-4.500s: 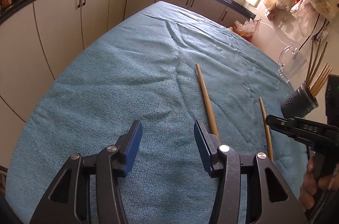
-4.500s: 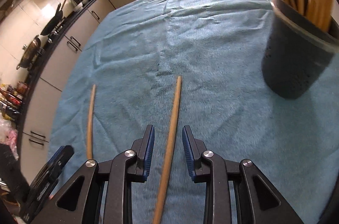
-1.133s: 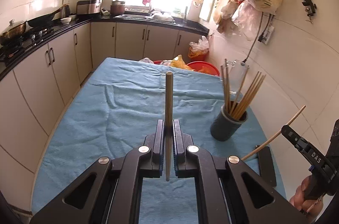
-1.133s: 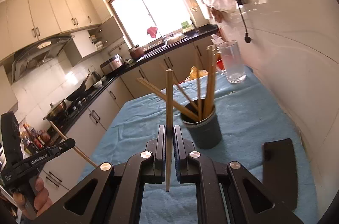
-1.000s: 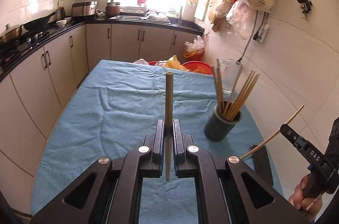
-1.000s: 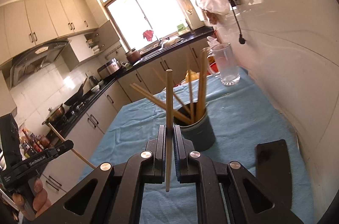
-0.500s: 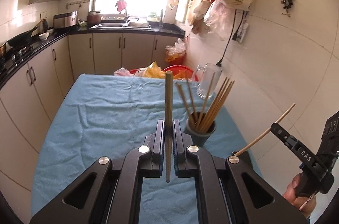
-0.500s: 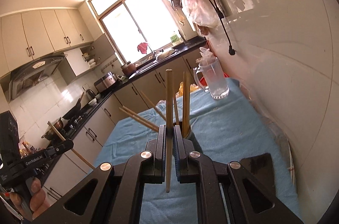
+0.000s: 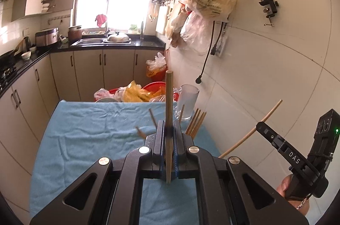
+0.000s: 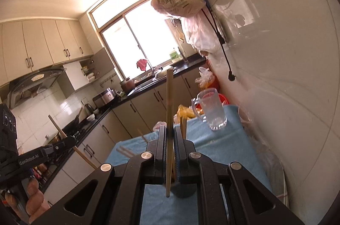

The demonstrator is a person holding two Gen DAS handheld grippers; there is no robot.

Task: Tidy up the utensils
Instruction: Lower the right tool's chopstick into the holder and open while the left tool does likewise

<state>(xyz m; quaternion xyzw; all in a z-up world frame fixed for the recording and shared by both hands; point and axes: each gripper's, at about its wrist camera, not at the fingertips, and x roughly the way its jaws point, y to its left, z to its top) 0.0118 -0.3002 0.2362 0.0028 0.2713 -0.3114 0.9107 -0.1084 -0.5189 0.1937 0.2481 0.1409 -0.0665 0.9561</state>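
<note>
left hand-held gripper (image 9: 169,150): clenched on a chopstick (image 9: 169,110), stick runs straight up out of the closed jaws, short tail below them
right hand-held gripper (image 10: 169,152): clenched on a second chopstick (image 10: 169,106), same pose; in the left view it sits at the right edge with its stick angled up toward the wall
holder (image 10: 183,190): dark cup on the worktop, mostly hidden behind the right jaws, already holds several sticks (image 9: 196,121) fanned out
worktop (image 9: 89,135): blue cloth, glass mug (image 10: 212,110) stands beyond the holder near the wall
step in hand: carrying both sticks over to the holder (a judgement)
how to do well: bring one gripper at a time over the cup mouth, tip the stick end down into a gap between the leaning sticks, release only once the end is inside the rim
risk: carried stick could knock the fanned ones or the mug; the two grippers could crowd each other at the cup
</note>
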